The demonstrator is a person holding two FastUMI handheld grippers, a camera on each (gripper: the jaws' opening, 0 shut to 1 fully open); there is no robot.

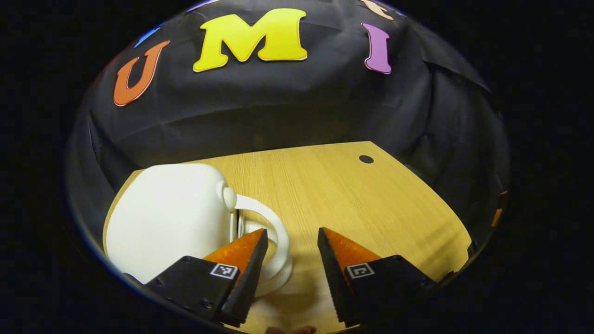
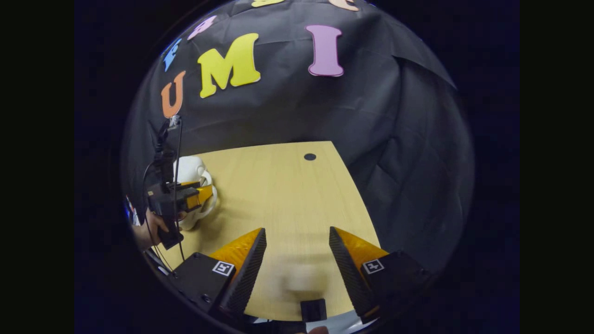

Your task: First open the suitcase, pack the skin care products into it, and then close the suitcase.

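Note:
A small white hard-shell suitcase (image 1: 167, 218) lies at the table's left side, its curved white handle (image 1: 278, 236) pointing toward me. My left gripper (image 1: 291, 230) is open, its left finger over the handle loop and its right finger above bare wood. In the right gripper view the suitcase (image 2: 189, 168) shows at the far left behind the left gripper (image 2: 204, 192), which a hand (image 2: 148, 234) holds. My right gripper (image 2: 297, 229) is open above the table. A pale blurred patch (image 2: 297, 280) lies low between its fingers; I cannot tell what it is.
The wooden table (image 1: 371, 204) has a small dark round hole (image 1: 366, 159) near its far edge, also in the right gripper view as the hole (image 2: 310, 157). Black cloth walls close in behind and to the right. A cable hangs from the left gripper.

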